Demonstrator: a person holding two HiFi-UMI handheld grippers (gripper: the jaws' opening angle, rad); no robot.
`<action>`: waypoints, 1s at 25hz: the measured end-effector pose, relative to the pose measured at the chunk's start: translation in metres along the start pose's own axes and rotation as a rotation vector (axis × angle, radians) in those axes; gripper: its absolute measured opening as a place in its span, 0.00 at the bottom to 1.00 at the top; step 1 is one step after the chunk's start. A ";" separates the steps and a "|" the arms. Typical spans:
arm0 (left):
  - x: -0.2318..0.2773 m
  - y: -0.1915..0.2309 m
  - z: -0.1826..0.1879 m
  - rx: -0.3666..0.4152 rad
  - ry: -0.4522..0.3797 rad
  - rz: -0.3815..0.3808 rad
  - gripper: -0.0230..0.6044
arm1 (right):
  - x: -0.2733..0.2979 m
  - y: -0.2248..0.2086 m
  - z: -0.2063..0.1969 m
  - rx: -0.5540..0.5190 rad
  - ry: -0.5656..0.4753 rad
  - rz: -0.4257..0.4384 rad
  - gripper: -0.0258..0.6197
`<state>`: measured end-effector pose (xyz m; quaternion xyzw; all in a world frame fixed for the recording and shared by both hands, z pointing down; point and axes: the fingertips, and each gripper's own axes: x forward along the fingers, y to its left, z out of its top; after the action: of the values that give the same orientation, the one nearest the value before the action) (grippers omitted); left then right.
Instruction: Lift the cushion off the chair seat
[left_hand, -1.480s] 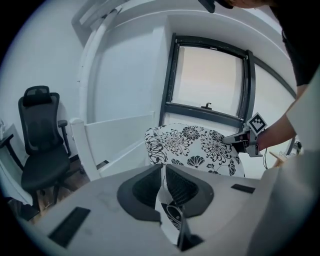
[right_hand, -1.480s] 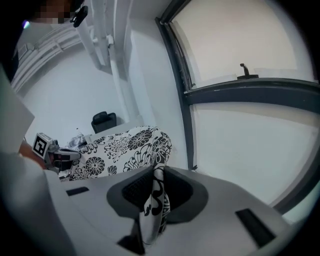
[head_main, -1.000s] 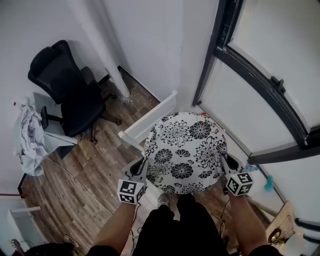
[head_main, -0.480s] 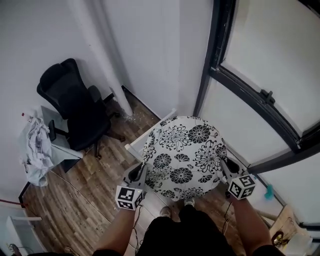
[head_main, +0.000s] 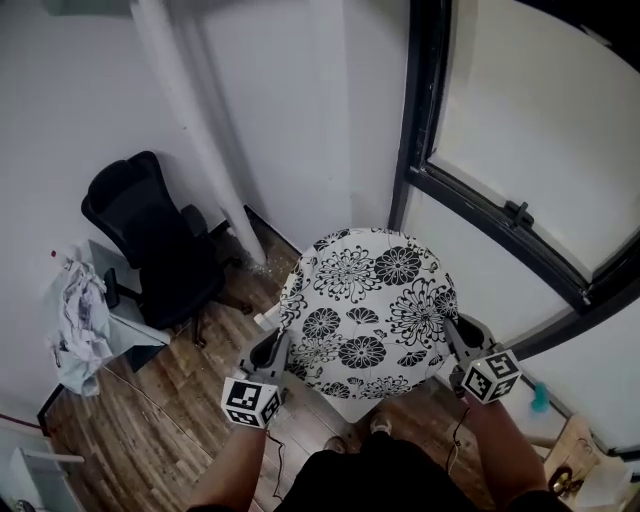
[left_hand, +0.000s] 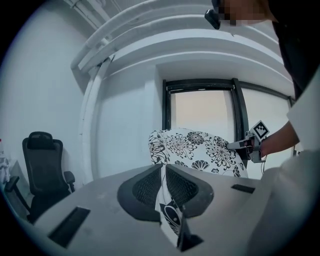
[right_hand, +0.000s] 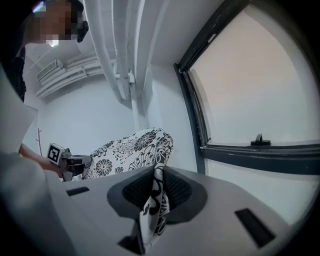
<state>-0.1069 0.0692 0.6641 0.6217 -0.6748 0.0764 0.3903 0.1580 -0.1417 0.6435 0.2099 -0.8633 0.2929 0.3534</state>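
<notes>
The round cushion (head_main: 365, 305), white with black flowers, hangs in the air between my two grippers, tilted away from me. My left gripper (head_main: 284, 338) is shut on its left edge and my right gripper (head_main: 448, 326) on its right edge. In the left gripper view a fold of the printed fabric (left_hand: 169, 212) is pinched between the dark pads, and the cushion (left_hand: 200, 147) stretches across to the right gripper (left_hand: 248, 145). The right gripper view shows the same kind of fold (right_hand: 152, 207) clamped, with the cushion (right_hand: 127, 150) running to the left gripper (right_hand: 70, 161). A white part of the chair (head_main: 352, 406) shows below the cushion.
A black office chair (head_main: 150, 250) stands at the left on the wooden floor (head_main: 150, 420), beside a white pipe (head_main: 195, 130) on the wall. A crumpled cloth (head_main: 82, 320) lies at far left. A dark-framed window (head_main: 500, 215) fills the right. The person's legs stand just below the cushion.
Both grippers kept hold of the cushion's edges. The view has tilted up toward the window, and the cushion now covers the white chair back that showed at its left earlier.
</notes>
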 end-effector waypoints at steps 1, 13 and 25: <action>0.013 0.013 0.003 -0.036 0.014 -0.011 0.08 | 0.015 -0.002 0.011 0.003 0.037 -0.008 0.13; 0.026 0.036 0.036 0.023 -0.068 -0.001 0.08 | 0.037 -0.012 0.040 0.050 -0.111 0.040 0.13; 0.009 0.038 0.067 0.122 -0.214 -0.004 0.08 | 0.026 -0.005 0.047 0.047 -0.260 0.081 0.13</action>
<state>-0.1694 0.0310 0.6385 0.6502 -0.7054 0.0497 0.2778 0.1208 -0.1801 0.6375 0.2192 -0.9024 0.2973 0.2217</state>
